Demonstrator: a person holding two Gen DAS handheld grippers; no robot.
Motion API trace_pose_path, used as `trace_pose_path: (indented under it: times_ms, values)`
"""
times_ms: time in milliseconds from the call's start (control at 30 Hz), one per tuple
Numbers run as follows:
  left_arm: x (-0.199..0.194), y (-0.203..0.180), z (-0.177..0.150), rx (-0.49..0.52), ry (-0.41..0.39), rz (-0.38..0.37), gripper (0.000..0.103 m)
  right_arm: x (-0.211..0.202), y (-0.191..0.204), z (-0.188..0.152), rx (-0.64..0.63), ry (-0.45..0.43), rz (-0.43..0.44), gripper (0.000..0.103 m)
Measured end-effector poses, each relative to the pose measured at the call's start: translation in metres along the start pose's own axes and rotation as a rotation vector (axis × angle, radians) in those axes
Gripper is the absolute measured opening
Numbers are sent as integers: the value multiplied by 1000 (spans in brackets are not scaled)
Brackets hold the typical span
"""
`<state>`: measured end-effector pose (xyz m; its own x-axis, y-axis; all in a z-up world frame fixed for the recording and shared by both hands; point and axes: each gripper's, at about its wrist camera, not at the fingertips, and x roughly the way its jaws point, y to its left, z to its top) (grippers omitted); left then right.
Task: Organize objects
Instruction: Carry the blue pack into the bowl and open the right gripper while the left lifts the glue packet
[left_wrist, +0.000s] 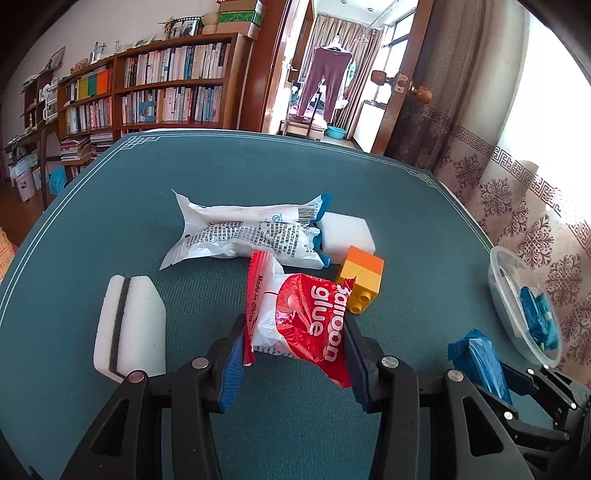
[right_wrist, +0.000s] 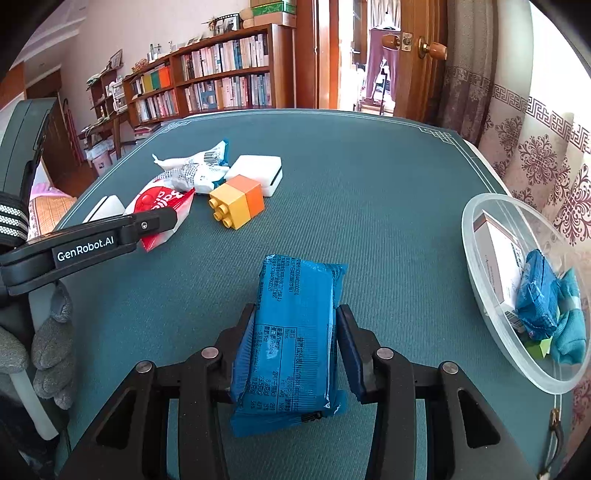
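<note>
I am clenching my left gripper (left_wrist: 295, 354) on the red and white balloon glue packet (left_wrist: 299, 325), its blue pads pressing the crinkled wrapper from both sides over the green table mat (left_wrist: 258, 177). My right gripper (right_wrist: 295, 350) is gripping the blue snack packet (right_wrist: 291, 332), the jaws pressing its long sides, with the packet standing out along the fingers above the mat. Just beyond the glue packet, the yellow and orange toy brick (left_wrist: 360, 282) is lying on its side, its studs facing me, and touching it from behind is a white sponge block (left_wrist: 345, 236). A long white printed pouch (left_wrist: 243, 234) is lying across the middle of the mat, its blue end against that block. Another white sponge with a dark stripe (left_wrist: 127, 325) is sitting to the left of my left gripper, apart from the rest. At the mat's right edge the clear plastic bowl (right_wrist: 476, 258) is holding a white box (right_wrist: 498, 258) and blue packets (right_wrist: 535, 295). A grey-gloved hand (right_wrist: 51, 339) is showing at the left edge of the right view.
</note>
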<state>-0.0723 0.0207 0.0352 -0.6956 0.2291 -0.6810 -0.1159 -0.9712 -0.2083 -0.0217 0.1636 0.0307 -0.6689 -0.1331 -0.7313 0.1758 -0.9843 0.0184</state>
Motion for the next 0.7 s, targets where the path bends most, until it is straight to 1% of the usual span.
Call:
trace_pose_path:
  times_ms: [200, 467, 700]
  values:
    - [-4, -8, 0, 15, -12, -36, 50, -15, -17, 0, 42, -21, -1, 44]
    - [-9, -24, -3, 57, -9, -29, 50, -33, -40, -1, 86, -49, -22, 44]
    - [-12, -43, -6, 103, -4, -29, 50, -50, -73, 1, 151, -95, -56, 44]
